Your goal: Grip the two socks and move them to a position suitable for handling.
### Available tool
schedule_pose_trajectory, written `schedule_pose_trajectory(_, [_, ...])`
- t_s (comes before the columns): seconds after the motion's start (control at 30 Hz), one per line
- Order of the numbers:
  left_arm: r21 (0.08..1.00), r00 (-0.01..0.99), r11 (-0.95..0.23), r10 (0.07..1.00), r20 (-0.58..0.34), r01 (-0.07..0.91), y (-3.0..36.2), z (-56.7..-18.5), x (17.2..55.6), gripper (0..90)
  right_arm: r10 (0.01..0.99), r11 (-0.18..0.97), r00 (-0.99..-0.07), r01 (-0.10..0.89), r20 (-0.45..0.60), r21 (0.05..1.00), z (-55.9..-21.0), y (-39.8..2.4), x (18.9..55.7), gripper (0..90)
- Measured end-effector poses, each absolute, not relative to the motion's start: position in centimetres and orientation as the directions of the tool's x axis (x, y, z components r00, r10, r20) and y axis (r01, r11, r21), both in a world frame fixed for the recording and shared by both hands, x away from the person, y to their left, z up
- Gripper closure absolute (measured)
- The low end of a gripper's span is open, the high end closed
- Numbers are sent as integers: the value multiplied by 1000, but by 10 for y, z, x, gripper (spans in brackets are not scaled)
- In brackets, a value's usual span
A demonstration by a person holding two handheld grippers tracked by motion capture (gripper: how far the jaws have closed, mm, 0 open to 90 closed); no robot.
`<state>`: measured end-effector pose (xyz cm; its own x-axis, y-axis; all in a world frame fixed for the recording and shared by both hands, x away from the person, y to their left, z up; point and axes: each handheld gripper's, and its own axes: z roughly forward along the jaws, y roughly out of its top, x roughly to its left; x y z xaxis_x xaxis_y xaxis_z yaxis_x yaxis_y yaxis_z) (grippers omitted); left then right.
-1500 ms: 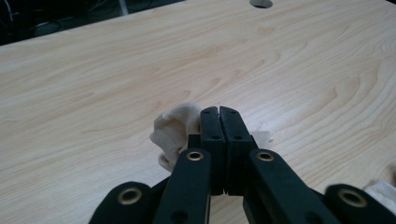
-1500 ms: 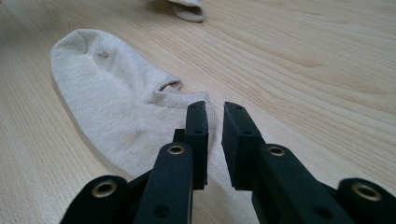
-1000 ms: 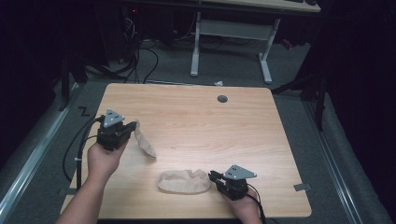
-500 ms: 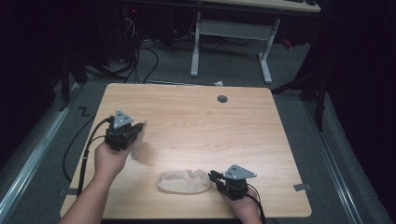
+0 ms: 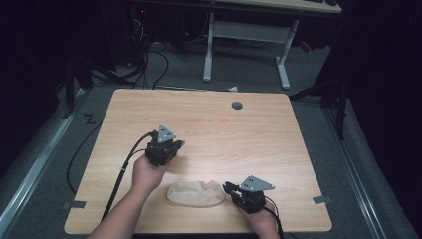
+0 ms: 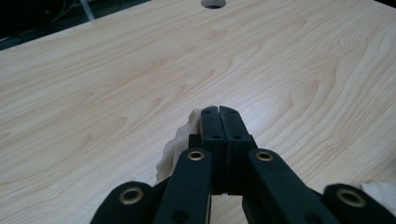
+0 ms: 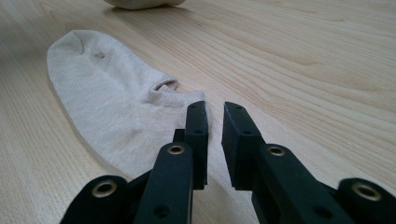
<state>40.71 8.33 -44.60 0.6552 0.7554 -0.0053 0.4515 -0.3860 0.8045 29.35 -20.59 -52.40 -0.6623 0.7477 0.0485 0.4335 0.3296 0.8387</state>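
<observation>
While the left gripper keeps its jaws pressed together on a second sock, whose cream fabric bunches out beside the closed jaws in the left gripper view, the flat sock lies on the table near its front edge. Right gripper rests just right of the flat sock, jaws a narrow gap apart, nothing between them; cuff edge just ahead of the tips in the right gripper view. Flat sock: long axis parallel to the table's front edge, cuff toward the right gripper, toe away. Judged progress: one sock laid out, the other picked up and carried above the table behind and left of the flat sock. Left, by my reading: laying it onto or beside the flat one to pair them.
</observation>
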Motion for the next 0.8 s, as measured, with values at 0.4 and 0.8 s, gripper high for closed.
schedule_pose_trajectory(0.4, [780, 689, -412, 724, -34, 471, 49, -460, 413, 900, 749, 331, -661, 433, 46, 839, -524, -206, 293, 810])
schedule_pose_trajectory(0.8, [742, 765, -484, 641, -61, 464, 1, -484, 408, 878, 759, 309, -648, 444, 63, 841, -525, -212, 295, 809])
